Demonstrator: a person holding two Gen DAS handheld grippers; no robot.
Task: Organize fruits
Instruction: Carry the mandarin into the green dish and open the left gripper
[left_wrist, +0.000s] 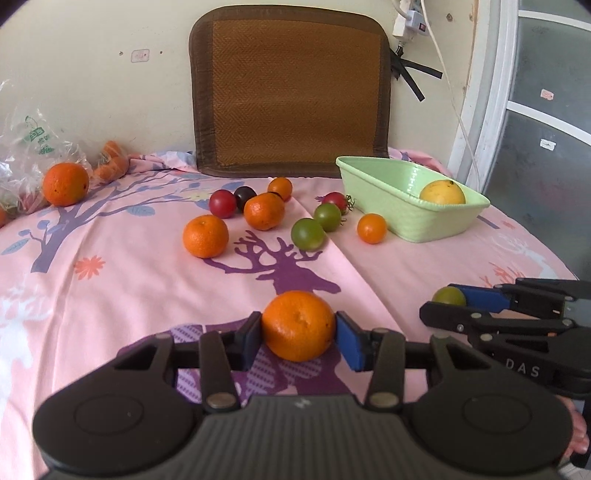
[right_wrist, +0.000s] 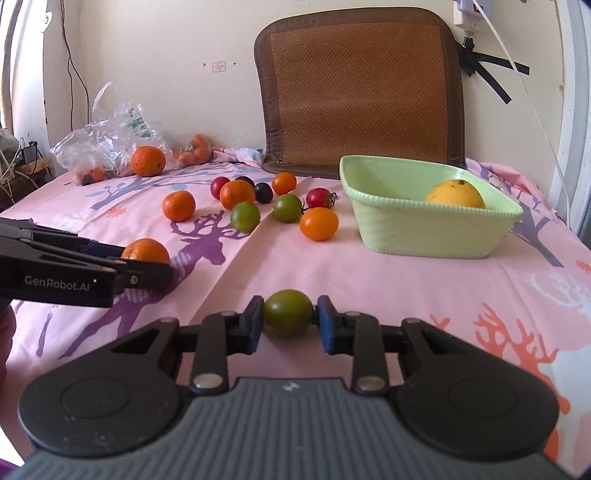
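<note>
My left gripper (left_wrist: 298, 334) is shut on an orange mandarin (left_wrist: 298, 325) low over the pink cloth; it also shows in the right wrist view (right_wrist: 146, 251). My right gripper (right_wrist: 288, 321) is shut on a green tomato (right_wrist: 288, 312), seen from the left wrist view too (left_wrist: 448, 296). A light green basket (left_wrist: 424, 225) (right_wrist: 436, 240) at the right holds a yellow fruit (left_wrist: 442, 192) (right_wrist: 455, 195). Several mandarins and red, green, dark and orange tomatoes (left_wrist: 307, 233) (right_wrist: 245, 216) lie loose mid-table.
A large orange (left_wrist: 65, 184) (right_wrist: 147, 161) sits by a clear plastic bag (right_wrist: 103, 147) at the far left. A brown woven mat (left_wrist: 291, 88) leans on the back wall. Cables (left_wrist: 443, 74) hang at the right.
</note>
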